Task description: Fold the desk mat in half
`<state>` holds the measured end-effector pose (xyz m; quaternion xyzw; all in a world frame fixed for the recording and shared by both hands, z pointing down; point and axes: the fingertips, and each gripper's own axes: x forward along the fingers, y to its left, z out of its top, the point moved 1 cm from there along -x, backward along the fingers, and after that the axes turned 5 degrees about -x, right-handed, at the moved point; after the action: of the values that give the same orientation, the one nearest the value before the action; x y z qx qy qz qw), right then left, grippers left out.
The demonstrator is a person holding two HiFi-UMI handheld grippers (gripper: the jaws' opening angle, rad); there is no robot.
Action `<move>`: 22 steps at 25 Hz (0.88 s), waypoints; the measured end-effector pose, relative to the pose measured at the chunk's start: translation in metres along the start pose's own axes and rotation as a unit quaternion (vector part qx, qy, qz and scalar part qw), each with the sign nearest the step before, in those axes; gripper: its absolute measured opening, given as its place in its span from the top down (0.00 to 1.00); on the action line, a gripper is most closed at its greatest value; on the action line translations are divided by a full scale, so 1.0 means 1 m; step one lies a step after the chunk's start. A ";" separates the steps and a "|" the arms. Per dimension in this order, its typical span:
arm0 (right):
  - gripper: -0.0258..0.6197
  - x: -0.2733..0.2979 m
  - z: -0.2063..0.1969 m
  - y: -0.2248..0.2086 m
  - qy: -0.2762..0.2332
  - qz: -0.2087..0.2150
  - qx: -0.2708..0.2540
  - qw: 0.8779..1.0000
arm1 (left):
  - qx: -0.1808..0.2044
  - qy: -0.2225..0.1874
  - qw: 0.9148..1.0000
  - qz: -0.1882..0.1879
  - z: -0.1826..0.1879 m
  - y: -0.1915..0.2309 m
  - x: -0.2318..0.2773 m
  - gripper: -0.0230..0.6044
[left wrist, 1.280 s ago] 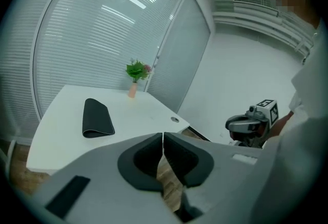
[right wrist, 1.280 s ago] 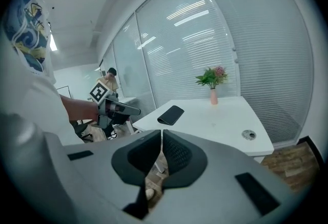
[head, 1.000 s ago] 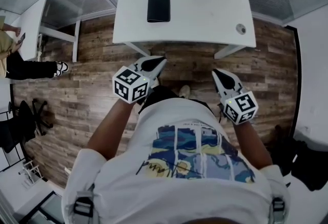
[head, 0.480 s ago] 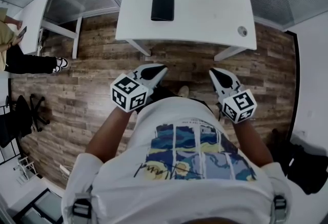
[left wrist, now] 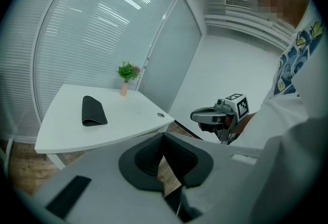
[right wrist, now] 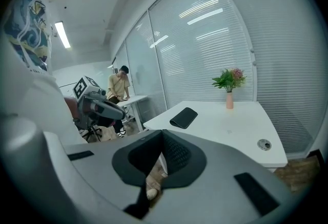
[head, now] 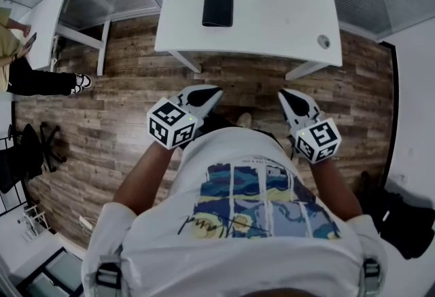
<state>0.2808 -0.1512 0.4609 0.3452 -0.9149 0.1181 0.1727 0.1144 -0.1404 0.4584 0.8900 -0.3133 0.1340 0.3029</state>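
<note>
Your head camera looks steeply down; the left gripper [head: 213,92] and right gripper [head: 285,94] cameras look along their jaws. All 3 share the table [head: 272,10], well ahead.

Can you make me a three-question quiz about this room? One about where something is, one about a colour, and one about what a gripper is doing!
1. Where is the folded black desk mat?
A) on the white desk
B) under the desk
C) held in a gripper

2. What colour is the small vase holding the green plant?
A) blue
B) black
C) pink

3. How are the jaws of the left gripper?
A) wide open
B) shut, with nothing between them
C) clamped on the mat

Answers:
1 A: the mat lies on the desk top, far from both grippers.
2 C: the vase at the desk's far edge looks pink.
3 B: the left gripper view shows the jaws meeting, with nothing held.
</note>
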 end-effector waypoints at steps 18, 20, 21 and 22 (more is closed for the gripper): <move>0.96 0.001 -0.003 -0.012 0.008 -0.005 0.001 1.000 | 0.006 0.002 1.000 0.003 0.006 0.010 0.016 0.96; 0.96 0.002 -0.004 -0.015 0.009 -0.004 0.002 1.000 | 0.006 0.004 1.000 0.006 0.006 0.013 0.019 0.96; 0.96 0.002 -0.005 -0.016 0.009 -0.004 0.002 1.000 | 0.007 0.004 1.000 0.007 0.007 0.014 0.021 0.96; 0.96 0.003 -0.005 -0.018 0.009 -0.004 0.001 1.000 | 0.007 0.004 1.000 0.008 0.007 0.016 0.022 0.96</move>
<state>0.2916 -0.1641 0.4685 0.3479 -0.9118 0.1213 0.1811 0.1218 -0.1653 0.4694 0.8889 -0.3180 0.1424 0.2974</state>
